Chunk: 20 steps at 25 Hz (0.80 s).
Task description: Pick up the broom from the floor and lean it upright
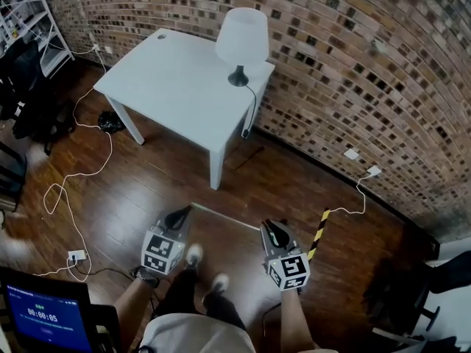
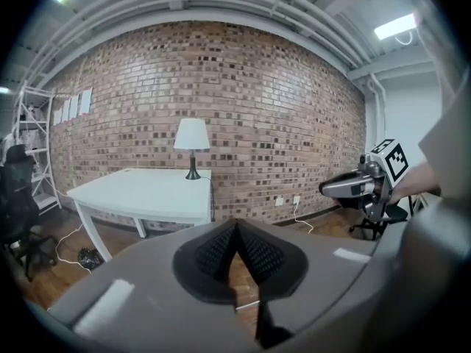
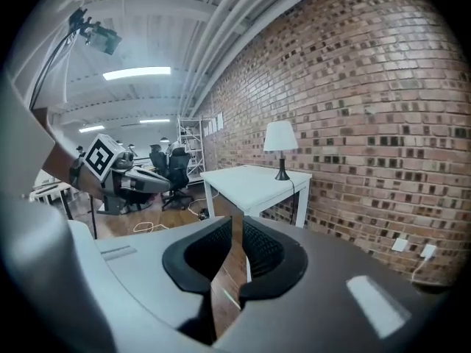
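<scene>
Just above the floor-lying broom handle [image 1: 224,217], left gripper [image 1: 180,213] clenched empty, right gripper [image 1: 274,230] slightly parted, holding nothing, seemingly poised to grasp.

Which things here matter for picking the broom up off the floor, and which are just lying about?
Job: broom handle on the floor; left gripper; right gripper.
Lying about: white table; lamp; loose cables; power strip.
</scene>
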Available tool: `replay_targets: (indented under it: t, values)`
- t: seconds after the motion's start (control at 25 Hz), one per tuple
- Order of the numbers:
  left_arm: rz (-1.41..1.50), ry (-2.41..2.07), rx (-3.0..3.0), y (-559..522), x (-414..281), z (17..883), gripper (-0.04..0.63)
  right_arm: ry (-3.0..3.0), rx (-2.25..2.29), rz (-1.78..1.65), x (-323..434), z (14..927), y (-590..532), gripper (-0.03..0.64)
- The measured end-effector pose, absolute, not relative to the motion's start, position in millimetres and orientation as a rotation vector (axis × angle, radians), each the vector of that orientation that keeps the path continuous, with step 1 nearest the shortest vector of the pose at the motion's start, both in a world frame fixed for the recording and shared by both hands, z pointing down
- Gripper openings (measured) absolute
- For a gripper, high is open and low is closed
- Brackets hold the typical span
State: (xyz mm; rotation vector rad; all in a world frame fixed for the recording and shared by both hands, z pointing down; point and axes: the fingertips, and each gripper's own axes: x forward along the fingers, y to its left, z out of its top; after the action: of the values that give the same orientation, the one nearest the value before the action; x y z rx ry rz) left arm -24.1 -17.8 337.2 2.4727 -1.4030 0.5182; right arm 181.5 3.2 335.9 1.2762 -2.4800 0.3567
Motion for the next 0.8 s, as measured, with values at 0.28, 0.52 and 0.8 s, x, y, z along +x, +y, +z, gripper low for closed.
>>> replay_targets:
  t: [0.28, 0.52, 0.8]
  values:
    - [0.662, -1.307, 2.434, -56.2, -45.9, 399.4, -0.002, -2.378, 1.126, 0.398, 152.6, 420.2, -47.8, 0.072]
    - [0.752, -1.310, 2.311, -73.6, -82.8, 460.4, -0.001, -2.312, 1.006, 0.466, 119.6, 502.2, -73.8, 0.075]
    - [0.756, -1.358, 2.170, -95.4, -108.5, 552.1, -0.002, -2.305, 0.923, 0.483, 79.9, 590.2, -100.8, 0.078]
